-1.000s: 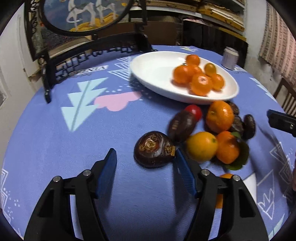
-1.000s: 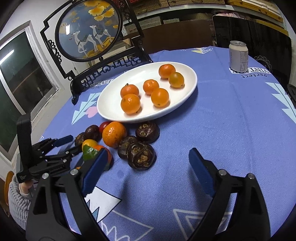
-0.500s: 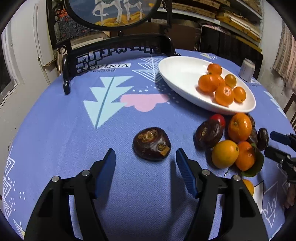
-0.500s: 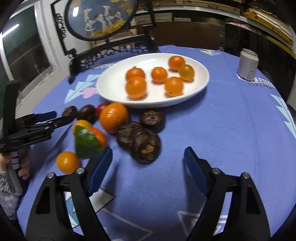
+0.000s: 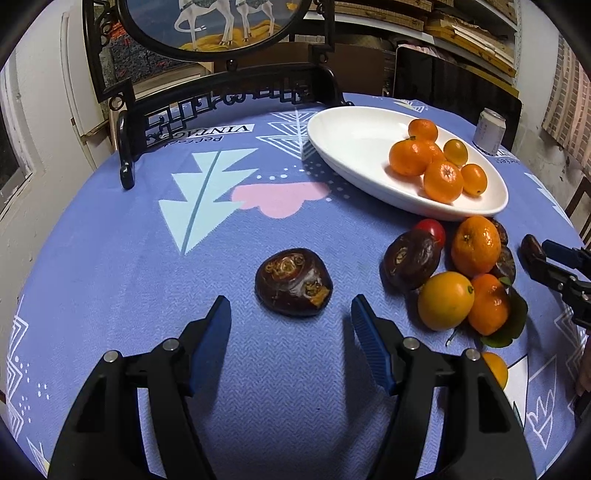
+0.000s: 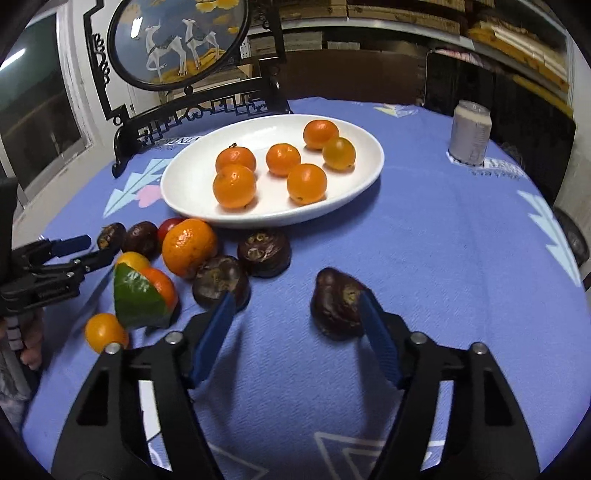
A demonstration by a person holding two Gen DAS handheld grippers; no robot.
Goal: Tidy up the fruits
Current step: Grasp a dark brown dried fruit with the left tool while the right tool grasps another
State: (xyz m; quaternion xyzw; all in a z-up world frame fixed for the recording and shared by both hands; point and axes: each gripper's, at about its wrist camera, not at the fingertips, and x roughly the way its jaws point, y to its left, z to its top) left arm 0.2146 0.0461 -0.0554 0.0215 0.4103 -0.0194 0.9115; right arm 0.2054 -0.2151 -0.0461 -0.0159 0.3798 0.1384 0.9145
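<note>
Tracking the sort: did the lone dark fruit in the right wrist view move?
Yes: the dark fruit shifted right, out of the pile, relative to the white plate.

Cluttered home storeroom: stacked shelves behind, carved deer-painted screen, round counter under printed cloth.

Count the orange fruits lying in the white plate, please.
6, all on the white plate: two at left, one central, one in front, two at back.
</note>
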